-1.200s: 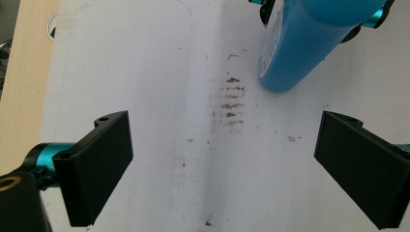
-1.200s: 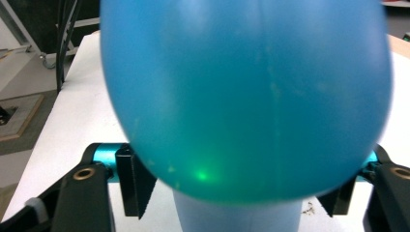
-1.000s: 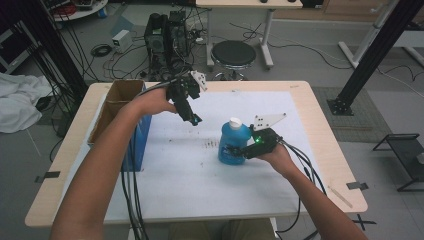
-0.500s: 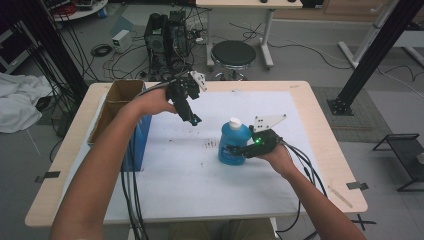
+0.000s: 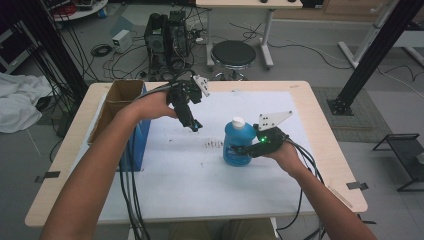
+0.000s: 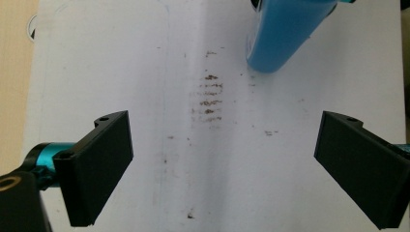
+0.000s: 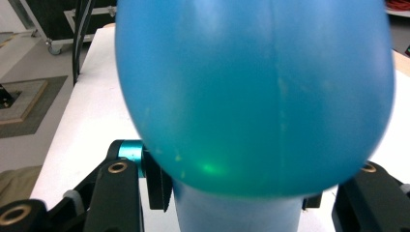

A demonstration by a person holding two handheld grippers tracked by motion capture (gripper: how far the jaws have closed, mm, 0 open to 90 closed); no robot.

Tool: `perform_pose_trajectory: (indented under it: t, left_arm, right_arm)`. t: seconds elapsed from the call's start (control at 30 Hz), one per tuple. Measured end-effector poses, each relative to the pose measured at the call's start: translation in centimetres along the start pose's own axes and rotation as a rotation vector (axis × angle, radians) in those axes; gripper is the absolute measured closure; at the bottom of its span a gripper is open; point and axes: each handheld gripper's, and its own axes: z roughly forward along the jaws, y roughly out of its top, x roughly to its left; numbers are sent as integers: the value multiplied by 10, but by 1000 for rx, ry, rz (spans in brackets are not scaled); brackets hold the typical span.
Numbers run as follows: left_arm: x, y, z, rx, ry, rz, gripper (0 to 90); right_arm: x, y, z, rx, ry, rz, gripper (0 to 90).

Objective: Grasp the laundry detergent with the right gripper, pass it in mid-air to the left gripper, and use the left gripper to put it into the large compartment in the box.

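We see the right hand-held gripper (image 5: 240, 149) pinching a capped blue bottle (image 5: 239, 141) upright on the desk (image 5: 320, 150), while the left hand-held gripper (image 5: 195, 125), jaws spread, hovers beside it, an open cardboard box (image 5: 117, 107) behind.

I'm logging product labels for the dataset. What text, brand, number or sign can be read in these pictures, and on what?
None can be read. The blue bottle shows no legible label in any view; the cardboard box and white table cover show no print, only brown smudges.
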Motion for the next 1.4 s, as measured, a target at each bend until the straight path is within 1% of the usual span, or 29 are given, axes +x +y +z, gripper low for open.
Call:
perform_pose_trajectory:
  t: [0.03, 0.07, 0.1, 0.17, 0.2, 0.27, 0.33, 0.4, 0.43, 0.5, 0.53, 0.57, 0.6, 0.63, 0.7, 0.73, 0.8, 0.87, 0.93, 1.07, 1.1, 1.13, 1.2, 1.23, 1.27, 1.3, 1.33, 1.37, 1.4]
  left_arm:
    - [-3, 2, -1, 9, -2, 8, 66]
    - [-6, 4, -1, 13, -8, 9, 66]
    - [-9, 6, -2, 15, -9, 16, 66]
    - [-15, 10, -3, 23, -12, 24, 66]
    - [-18, 11, -4, 22, -20, 24, 66]
    - [-23, 14, -6, 29, -25, 32, 66]
    - [-28, 17, -7, 35, -25, 38, 66]
    - [-33, 19, -9, 43, -25, 47, 66]
    - [-35, 20, -10, 44, -28, 49, 66]
    - [-39, 22, -12, 49, -24, 53, 66]
    - [-41, 22, -13, 52, -25, 55, 66]
    - [-43, 23, -14, 58, -24, 57, 66]
    - [-44, 24, -15, 64, -26, 57, 66]
    - [-46, 25, -15, 68, -28, 60, 66]
    - [-49, 26, -16, 70, -29, 59, 66]
    - [-51, 27, -16, 72, -26, 60, 66]
    - [-54, 28, -16, 74, -36, 61, 66]
    - [-57, 30, -16, 76, -45, 58, 66]
    - [-60, 32, -17, 80, -50, 57, 66]
    - [-65, 34, -18, 81, -54, 60, 66]
    - [-66, 34, -19, 84, -55, 60, 66]
    - [-67, 35, -19, 83, -59, 59, 66]
    - [-70, 36, -19, 81, -64, 53, 66]
    - [-71, 37, -19, 88, -62, 58, 66]
    - [-72, 38, -18, 86, -64, 56, 66]
    - [-73, 39, -18, 91, -72, 57, 66]
    - [-74, 41, -18, 90, -77, 57, 66]
    - [-75, 42, -18, 86, -76, 55, 66]
    - [-75, 44, -17, 87, -74, 58, 66]
  right_arm:
    - [0, 1, -1, -6, 4, -9, 433]
    - [2, 2, -3, 3, 6, 11, 433]
    - [4, 4, -6, 0, 9, -3, 433]
    - [5, 5, -7, -2, 11, 2, 433]
    - [6, 7, -9, -5, 23, -1, 433]
    - [7, 8, -9, -3, 33, 3, 433]
    - [9, 11, -10, 0, 39, -5, 433]
    - [11, 12, -9, -21, 50, -3, 433]
    - [12, 13, -10, -13, 60, -5, 433]
    - [15, 15, -9, -25, 69, 1, 433]
    - [16, 16, -9, -32, 78, 3, 433]
    - [16, 17, -8, -31, 78, -15, 433]
    - [18, 18, -7, -36, 83, -16, 433]
    - [19, 19, -7, -26, 88, -13, 433]
    - [21, 21, -4, -29, 94, -29, 434]
    - [23, 23, -4, -15, 101, -28, 433]
    - [25, 26, -2, -5, 109, -35, 434]
    - [26, 29, 2, -15, 112, -57, 434]
    - [28, 32, 3, 4, 116, -59, 434]
    - [30, 35, 7, -1, 126, -74, 434]
    - [32, 35, 8, 2, 126, -55, 434]
    - [32, 36, 8, 7, 125, -66, 434]
    - [33, 37, 11, 9, 126, -70, 434]
    - [33, 37, 11, 9, 126, -70, 434]
    - [33, 37, 11, 20, 133, -59, 435]
    - [33, 36, 13, 13, 133, -66, 435]
    - [33, 37, 13, 22, 133, -64, 435]
    - [32, 37, 16, 7, 136, -79, 435]
    - [35, 37, 15, 26, 140, -54, 435]
